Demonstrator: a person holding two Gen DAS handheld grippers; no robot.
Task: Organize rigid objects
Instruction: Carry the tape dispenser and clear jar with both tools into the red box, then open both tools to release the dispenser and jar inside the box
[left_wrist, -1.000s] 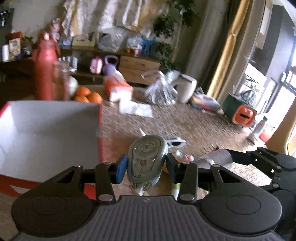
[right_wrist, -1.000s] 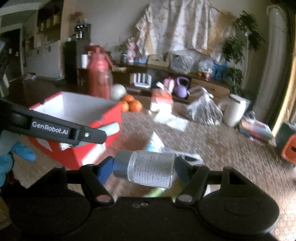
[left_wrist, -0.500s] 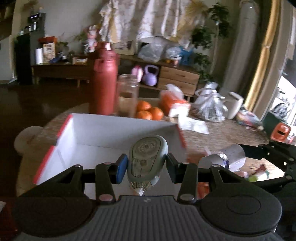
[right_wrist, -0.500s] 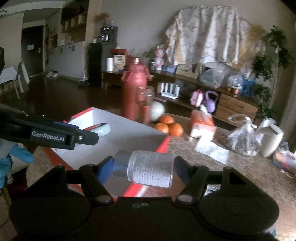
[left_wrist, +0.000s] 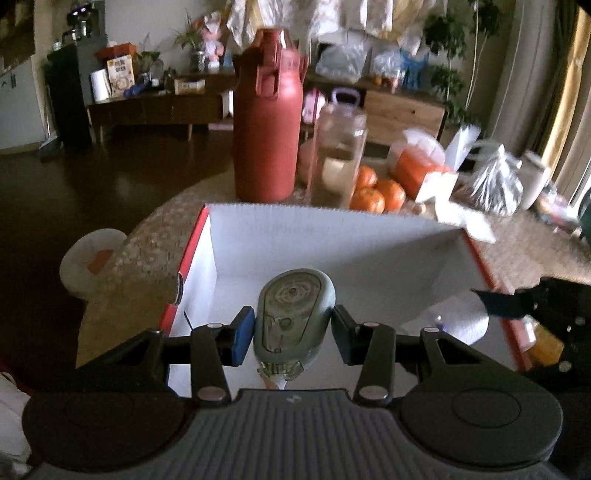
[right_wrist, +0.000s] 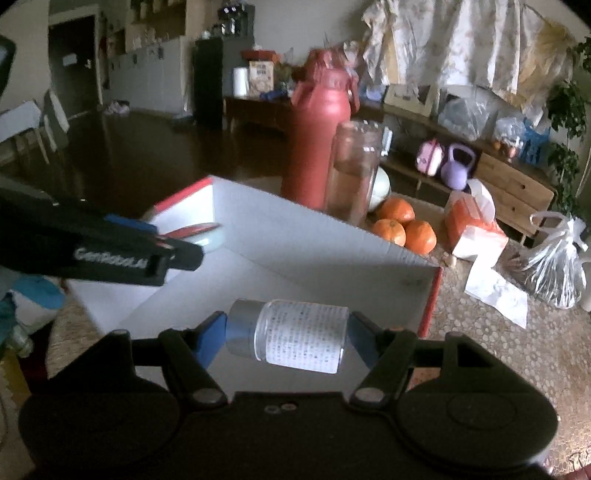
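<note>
Three oranges (right_wrist: 404, 223), pebbled tabletop (right_wrist: 517, 354), dark glossy floor (right_wrist: 122, 155)

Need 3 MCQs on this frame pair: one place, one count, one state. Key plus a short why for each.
1. Where does the small labelled bottle sit?
A. On the table beside the oranges
B. Sideways between the right gripper fingers, over the open box
C. Upright inside the clear jar

2. How many oranges lie behind the box?
A. One
B. Three
C. Five

3. What is the state of the left gripper?
A. Shut on the grey-green tape dispenser
B. Open with nothing between the fingers
C. Shut on the red flask

Key: 1 B, the bottle lies crosswise with a pad at each end and the box's white inside below it. 2 B, three oranges are grouped by the clear jar. 3 A, both pads press on the dispenser's sides; the red flask stands on the table beyond the box.
</note>
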